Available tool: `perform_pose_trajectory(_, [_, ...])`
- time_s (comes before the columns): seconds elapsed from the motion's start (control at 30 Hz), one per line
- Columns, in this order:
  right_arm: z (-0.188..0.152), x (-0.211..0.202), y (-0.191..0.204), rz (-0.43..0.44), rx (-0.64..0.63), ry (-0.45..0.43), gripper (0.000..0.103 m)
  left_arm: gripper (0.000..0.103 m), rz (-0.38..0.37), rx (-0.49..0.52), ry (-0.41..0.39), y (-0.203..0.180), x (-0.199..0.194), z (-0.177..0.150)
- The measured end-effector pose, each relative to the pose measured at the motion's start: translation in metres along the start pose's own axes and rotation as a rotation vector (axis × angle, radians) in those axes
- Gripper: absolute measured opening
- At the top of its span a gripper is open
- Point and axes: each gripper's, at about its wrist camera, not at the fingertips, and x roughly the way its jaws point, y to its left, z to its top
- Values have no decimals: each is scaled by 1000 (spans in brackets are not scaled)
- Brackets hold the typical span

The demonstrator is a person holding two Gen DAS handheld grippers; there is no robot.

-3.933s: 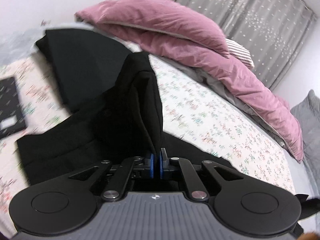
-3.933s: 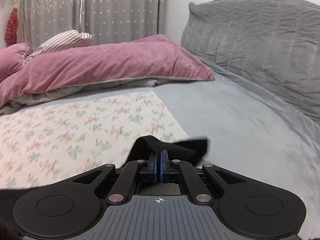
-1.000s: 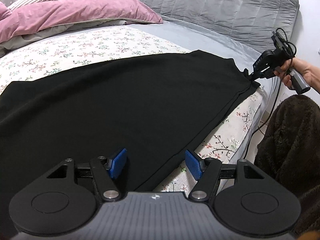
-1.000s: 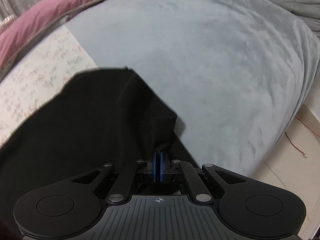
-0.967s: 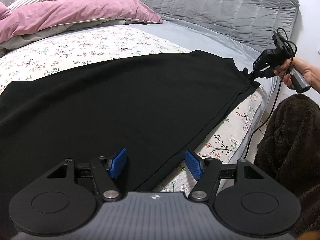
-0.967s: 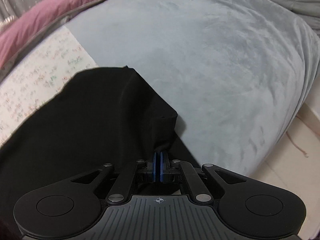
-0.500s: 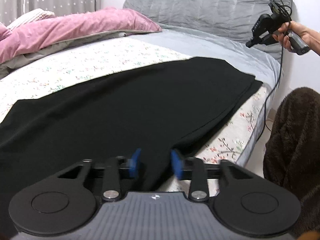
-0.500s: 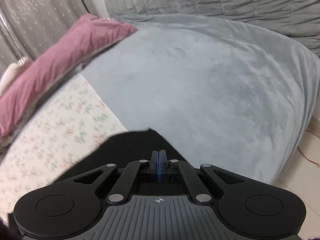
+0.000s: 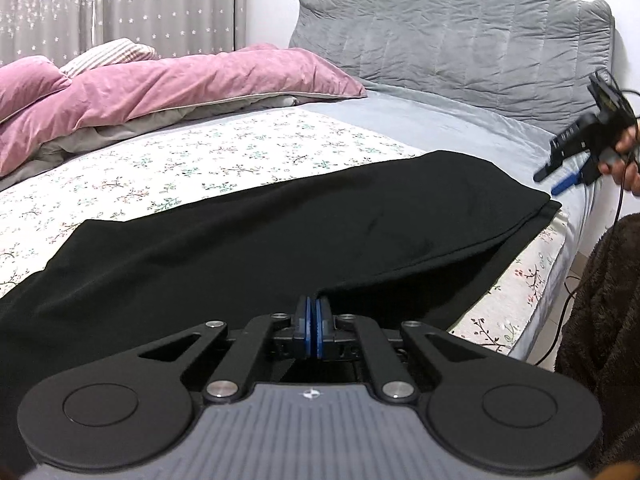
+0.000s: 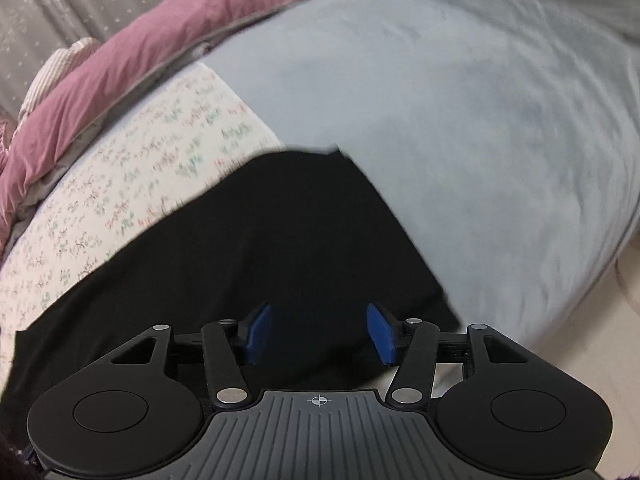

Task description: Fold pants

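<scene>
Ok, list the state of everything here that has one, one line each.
pants: spread flat along the bed's near side, folded lengthwise.
left gripper: jaws closing, pads pinching the pants' near edge.
right gripper: jaws opening, held above the pants, nothing gripped.
pink duvet: bunched at the far side.

Black pants (image 9: 280,236) lie spread flat across the bed (image 9: 248,152), doubled into two layers, the upper edge lifted slightly near the front.
</scene>
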Motion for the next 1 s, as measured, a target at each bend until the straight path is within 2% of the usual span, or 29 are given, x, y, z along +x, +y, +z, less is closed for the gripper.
perform_pose_trajectory(0.13, [-10, 15, -18, 27, 95, 50, 52, 33, 7, -4, -3, 0, 0, 0])
perform_pose_trajectory(0.27, [-10, 28, -31, 46, 192, 51, 52, 33, 20, -7, 3, -1, 2, -1])
perform_pose_trajectory(0.37, [-6, 33, -39, 39, 257, 22, 41, 33, 35, -11, 9, 0, 2, -1])
perform_pose_trajectory(0.47, [-5, 38, -45, 39, 313, -13, 38, 33, 64, -6, 17, 1, 4, -1])
perform_pose_trajectory(0.5, [-5, 39, -46, 37, 326, -31, 34, 33, 72, -5, 20, 1, 5, -1])
perform_pose_trajectory(0.53, [-6, 40, -46, 29, 328, -44, 23, 32, 77, -6, 23, 2, 5, -1])
perform_pose_trajectory(0.6, [-6, 40, -45, 15, 319, -65, 7, 32, 70, 0, 20, 3, 1, 1])
perform_pose_trajectory(0.67, [-7, 34, -40, 10, 280, -76, 6, 32, 44, 22, 19, 4, -5, 1])
perform_pose_trajectory(0.73, [-8, 27, -30, -48, 179, -72, 5, 32, 1, 50, 35, 3, -12, -3])
perform_pose_trajectory(0.83, [-9, 18, -18, -111, 48, -50, 5, 32, -63, 91, 86, -1, -18, -14])
perform_pose_trajectory(1.0, [-12, 17, -12, -188, -54, 1, 6, 33, -112, 137, 173, -9, -15, -33])
